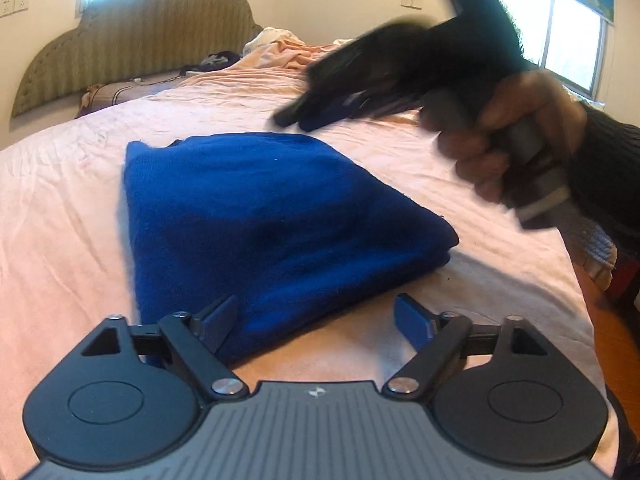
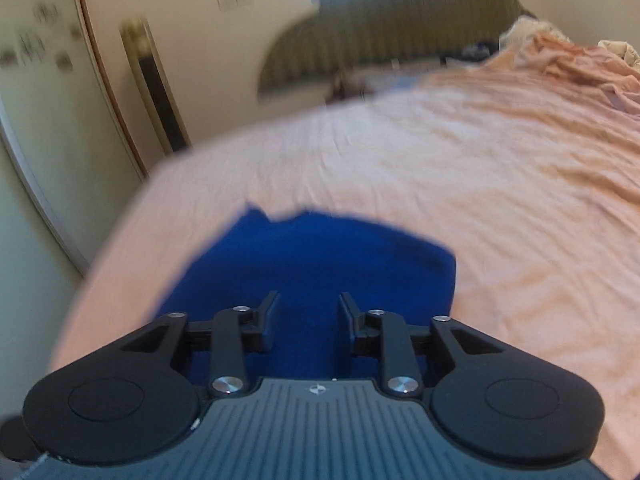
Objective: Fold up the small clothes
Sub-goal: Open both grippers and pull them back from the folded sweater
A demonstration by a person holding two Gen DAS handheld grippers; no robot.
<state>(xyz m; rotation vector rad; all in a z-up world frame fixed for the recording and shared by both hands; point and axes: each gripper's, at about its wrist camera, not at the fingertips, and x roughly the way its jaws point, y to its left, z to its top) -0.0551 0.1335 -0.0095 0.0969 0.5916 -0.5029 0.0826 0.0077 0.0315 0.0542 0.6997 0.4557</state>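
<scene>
The deep-blue knitted garment (image 1: 264,216), folded into a thick rough rectangle, lies flat on the pale pink bed sheet (image 1: 60,240) near the bed's foot edge; its near edge reaches in front of the left gripper (image 1: 316,322), whose blue-padded fingers (image 1: 218,320) are spread wide, the left one over the cloth's near corner, the right one over bare sheet, neither pinching anything. In the right wrist view the same cloth (image 2: 304,256) lies directly under and ahead of the right gripper (image 2: 308,320); its fingers (image 2: 266,322) stand apart with blue fabric showing in the gap, nothing clamped. From the left camera the right gripper (image 1: 296,118) is blurred above the sheet beyond the cloth's far right corner, gripped by a hand (image 1: 504,136) in a dark ribbed sleeve (image 1: 604,168). A striped green padded headboard (image 1: 132,44) and rumpled peach bedding (image 1: 288,54) lie at the far end.
</scene>
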